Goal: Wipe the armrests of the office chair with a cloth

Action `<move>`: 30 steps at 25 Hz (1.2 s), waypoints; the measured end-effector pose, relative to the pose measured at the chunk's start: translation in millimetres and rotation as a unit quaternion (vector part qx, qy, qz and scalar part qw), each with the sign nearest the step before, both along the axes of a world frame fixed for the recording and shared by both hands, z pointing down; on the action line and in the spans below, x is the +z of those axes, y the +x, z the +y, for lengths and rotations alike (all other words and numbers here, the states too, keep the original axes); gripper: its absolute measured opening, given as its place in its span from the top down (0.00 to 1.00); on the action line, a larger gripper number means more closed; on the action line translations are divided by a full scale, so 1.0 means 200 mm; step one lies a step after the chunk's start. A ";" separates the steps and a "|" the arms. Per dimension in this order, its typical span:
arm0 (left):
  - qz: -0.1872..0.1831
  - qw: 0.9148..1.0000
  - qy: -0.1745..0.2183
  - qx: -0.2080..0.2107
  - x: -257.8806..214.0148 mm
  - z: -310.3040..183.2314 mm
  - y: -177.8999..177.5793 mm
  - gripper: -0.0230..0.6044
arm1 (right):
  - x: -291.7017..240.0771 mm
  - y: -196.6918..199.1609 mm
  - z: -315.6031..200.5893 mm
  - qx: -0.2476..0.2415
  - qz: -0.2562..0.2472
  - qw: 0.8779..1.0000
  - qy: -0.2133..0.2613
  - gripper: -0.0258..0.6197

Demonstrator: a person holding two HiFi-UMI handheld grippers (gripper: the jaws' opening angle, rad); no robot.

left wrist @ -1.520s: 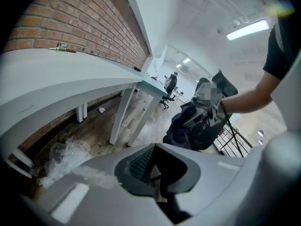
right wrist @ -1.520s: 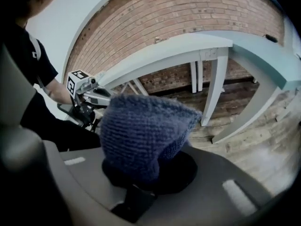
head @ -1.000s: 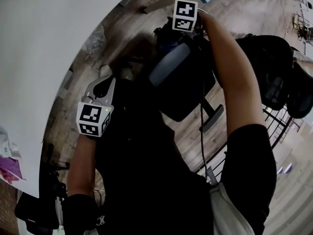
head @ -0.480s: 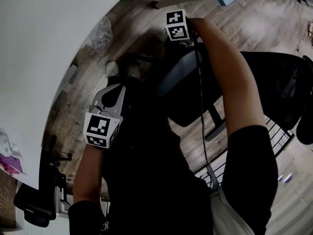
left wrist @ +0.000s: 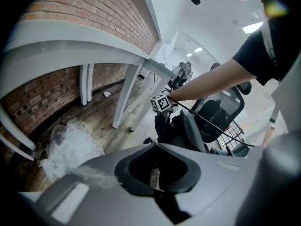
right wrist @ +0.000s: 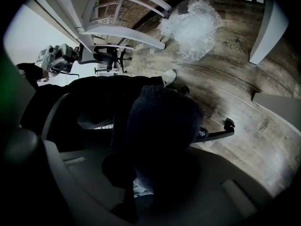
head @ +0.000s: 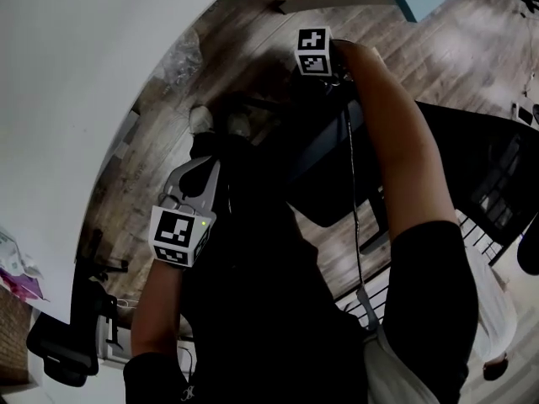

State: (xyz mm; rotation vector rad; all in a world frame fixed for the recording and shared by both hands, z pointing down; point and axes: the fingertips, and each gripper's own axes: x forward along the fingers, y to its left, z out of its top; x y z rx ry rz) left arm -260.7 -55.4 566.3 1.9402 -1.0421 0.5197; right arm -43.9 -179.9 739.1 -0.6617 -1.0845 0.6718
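Place type: open-plan office or shared workroom.
Seating: black office chair (head: 472, 167) on a castor base; second swivel chair (right wrist: 107, 55) further off.
Furniture: white table (head: 76, 74) on white table legs (left wrist: 123, 98).
Walls: exposed red brick wall (left wrist: 94, 13).
Floor: wood-plank floor (head: 438, 49), with crumpled clear plastic wrap (left wrist: 70, 147) lying on it.
Lighting: flat ceiling light panels (left wrist: 253, 27).

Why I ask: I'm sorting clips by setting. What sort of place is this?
Probably an office or shared workspace. A black office chair stands near a large white table, there is a brick wall behind, and the floor is wooden.
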 end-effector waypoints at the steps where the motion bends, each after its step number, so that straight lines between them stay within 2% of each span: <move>1: -0.002 1.000 -0.001 0.000 0.01 0.00 -0.01 0.95 | 0.04 0.00 -0.01 -0.004 0.002 1.000 0.009 0.87; 8: -0.005 1.000 -0.011 0.003 0.11 0.02 -0.05 0.95 | 0.28 0.02 -0.06 -0.060 -0.002 0.997 0.049 0.87; 15: -0.005 1.000 0.001 0.021 0.15 0.05 -0.04 0.95 | 0.39 -0.01 -0.08 -0.058 -0.033 0.995 0.079 0.87; 18: -0.015 0.999 0.008 0.032 0.13 0.06 -0.04 0.95 | 0.31 -0.11 -0.01 -0.035 -0.061 0.996 0.058 0.87; 21: -0.014 0.999 0.013 0.040 0.09 0.07 -0.03 0.95 | 0.22 -0.16 0.08 -0.048 -0.076 0.995 0.032 0.87; 27: -0.012 0.999 0.023 0.031 0.00 0.07 -0.05 0.95 | 0.04 -0.22 0.26 -0.089 -0.063 0.994 -0.031 0.87; 30: -0.009 0.999 0.024 0.028 -0.05 0.07 -0.07 0.95 | -0.05 -0.24 0.29 -0.092 -0.050 0.994 -0.041 0.87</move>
